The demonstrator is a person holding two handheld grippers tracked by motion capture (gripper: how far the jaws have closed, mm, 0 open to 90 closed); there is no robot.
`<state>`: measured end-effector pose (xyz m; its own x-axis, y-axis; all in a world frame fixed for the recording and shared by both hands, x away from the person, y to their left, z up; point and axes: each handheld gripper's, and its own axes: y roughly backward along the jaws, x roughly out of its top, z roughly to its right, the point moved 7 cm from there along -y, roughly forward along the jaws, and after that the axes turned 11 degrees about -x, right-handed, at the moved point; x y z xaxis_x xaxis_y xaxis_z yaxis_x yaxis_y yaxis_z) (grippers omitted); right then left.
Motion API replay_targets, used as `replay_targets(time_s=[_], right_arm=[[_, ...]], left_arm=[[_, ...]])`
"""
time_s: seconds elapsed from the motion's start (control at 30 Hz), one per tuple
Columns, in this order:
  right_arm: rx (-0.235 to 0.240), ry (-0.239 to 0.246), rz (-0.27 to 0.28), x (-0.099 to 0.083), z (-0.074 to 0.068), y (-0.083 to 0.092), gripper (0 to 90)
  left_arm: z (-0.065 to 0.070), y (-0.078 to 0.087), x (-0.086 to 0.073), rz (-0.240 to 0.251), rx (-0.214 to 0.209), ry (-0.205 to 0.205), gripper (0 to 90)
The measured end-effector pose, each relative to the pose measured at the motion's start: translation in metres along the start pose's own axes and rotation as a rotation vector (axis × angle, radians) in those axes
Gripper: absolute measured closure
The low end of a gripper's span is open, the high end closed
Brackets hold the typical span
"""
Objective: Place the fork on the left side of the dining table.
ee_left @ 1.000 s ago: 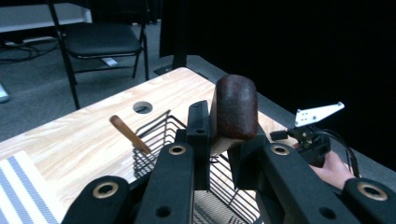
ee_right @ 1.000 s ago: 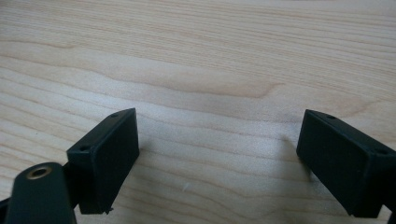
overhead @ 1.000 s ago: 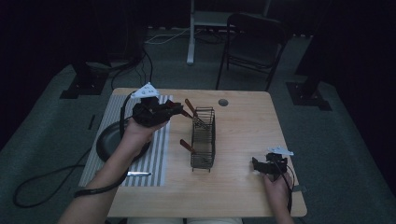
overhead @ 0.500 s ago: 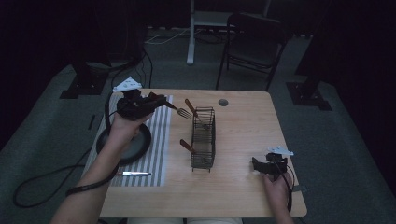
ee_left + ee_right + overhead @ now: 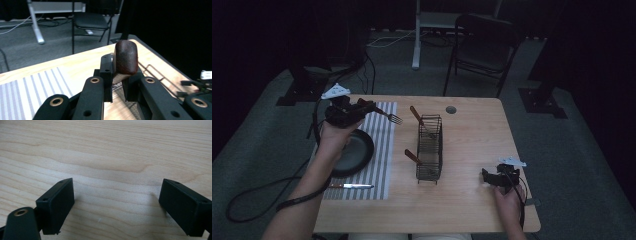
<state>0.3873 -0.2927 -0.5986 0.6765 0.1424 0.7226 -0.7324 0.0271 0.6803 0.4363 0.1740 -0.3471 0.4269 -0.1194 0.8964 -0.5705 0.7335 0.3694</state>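
Observation:
My left gripper (image 5: 364,107) hangs over the far left of the striped placemat (image 5: 382,150), shut on a fork (image 5: 388,116) whose tines point right toward the wire basket (image 5: 430,145). In the left gripper view the fork's dark wooden handle end (image 5: 126,58) sticks up between the closed jaws of that gripper (image 5: 117,77). Two more wooden-handled utensils (image 5: 416,115) (image 5: 413,157) lean out of the basket. My right gripper (image 5: 490,177) rests low at the table's near right, open, with bare wood between its fingers (image 5: 58,202).
A black plate (image 5: 357,152) lies on the placemat under my left forearm. A knife (image 5: 352,186) lies near the mat's front edge. The wooden table (image 5: 472,130) has a cable hole (image 5: 451,109) at the back. A chair (image 5: 484,45) stands beyond.
My left gripper has carried the fork left and away from the basket, over the placemat's far left. The plate now shows more. The right gripper has stayed put.

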Motion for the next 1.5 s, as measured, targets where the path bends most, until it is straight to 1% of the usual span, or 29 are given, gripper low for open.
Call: replay_targets(time_s=[0.03,0.07,0.1,0.13,0.17,0.2,0.23,0.27,0.3,0.4,0.43,0.47,0.5,0.57,0.67,0.8,0.93,0.97,1.0,1.07,1.13,1.23,1.27,1.4,1.47,1.5], right_arm=[[0.0,0.0,0.0,0.0,0.0,0.0,12.6],[0.0,0.0,0.0,0.0,0.0,0.0,12.6],[0.0,0.0,0.0,0.0,0.0,0.0,12.6],[0.0,0.0,0.0,0.0,0.0,0.0,12.6],[0.0,0.0,0.0,0.0,0.0,0.0,12.6],[0.0,0.0,0.0,0.0,0.0,0.0,12.5],[0.0,0.0,0.0,0.0,0.0,0.0,12.5],[0.0,0.0,0.0,0.0,0.0,0.0,12.6],[0.0,0.0,0.0,0.0,0.0,0.0,12.6],[0.0,0.001,0.0,0.0,0.0,0.0,12.6],[0.001,0.0,-0.001,0.0,0.0,0.0,12.6],[0.0,0.0,-0.001,0.0,0.0,0.0,12.6],[0.0,-0.001,-0.001,0.0,0.0,0.0,12.6],[0.0,0.0,-0.001,0.0,0.0,0.0,12.6],[0.0,0.0,-0.001,0.0,0.0,0.0,12.6],[0.0,0.0,-0.001,0.0,0.0,0.0,12.6],[0.0,0.0,-0.001,0.0,0.0,0.0,12.6],[0.0,0.0,-0.001,0.0,0.0,0.0,12.6],[0.0,0.0,-0.001,0.0,0.0,0.0,12.6],[0.0,0.0,-0.001,0.0,0.0,0.0,12.6],[0.0,0.0,-0.001,0.0,0.0,0.0,12.6],[0.0,0.0,-0.001,0.0,0.0,0.0,12.6],[0.0,0.0,-0.001,0.0,0.0,0.0,12.6],[0.0,0.0,-0.001,0.0,0.0,0.0,12.6],[0.0,0.0,-0.001,0.0,0.0,0.0,12.6],[0.0,0.0,-0.001,0.0,0.0,0.0,12.6]], left_arm=[[-0.007,0.002,-0.003,0.003,0.012,0.015,80.3],[-0.007,0.002,-0.003,0.003,0.012,0.015,80.3],[-0.014,0.003,-0.008,0.001,0.02,0.029,80.3],[-0.014,0.003,-0.008,0.001,0.02,0.029,80.3],[-0.021,0.004,-0.012,-0.002,0.032,0.042,80.3],[-0.024,0.004,-0.014,-0.002,0.039,0.047,80.3],[-0.024,0.004,-0.014,-0.002,0.039,0.047,80.3],[-0.028,0.005,-0.015,0.002,0.044,0.055,80.3],[-0.034,0.008,-0.019,0.005,0.054,0.065,80.3],[-0.038,0.008,-0.021,0.008,0.062,0.076,80.3],[-0.047,0.008,-0.027,0.008,0.076,0.097,80.3],[-0.052,0.007,-0.031,0.009,0.078,0.11,80.3],[-0.055,0.007,-0.033,0.009,0.082,0.115,80.3],[-0.063,0.006,-0.039,0.006,0.104,0.128,80.3],[-0.076,0.006,-0.047,0.011,0.126,0.155,80.3],[-0.092,0.006,-0.056,0.021,0.169,0.193,80.3],[-0.106,0.002,-0.063,0.019,0.183,0.224,80.3],[-0.106,0.002,-0.063,0.019,0.183,0.224,80.3],[-0.112,0.0,-0.067,0.03,0.191,0.237,80.3],[-0.115,0.0,-0.068,0.032,0.193,0.241,80.2],[-0.124,-0.004,-0.073,0.048,0.201,0.257,80.2],[-0.133,-0.011,-0.081,0.031,0.206,0.277,80.2],[-0.136,-0.013,-0.083,0.024,0.216,0.279,80.2],[-0.146,-0.015,-0.089,0.032,0.224,0.312,80.2],[-0.15,-0.015,-0.09,0.043,0.217,0.336,80.2],[-0.152,-0.015,-0.09,0.045,0.223,0.34,80.2]])
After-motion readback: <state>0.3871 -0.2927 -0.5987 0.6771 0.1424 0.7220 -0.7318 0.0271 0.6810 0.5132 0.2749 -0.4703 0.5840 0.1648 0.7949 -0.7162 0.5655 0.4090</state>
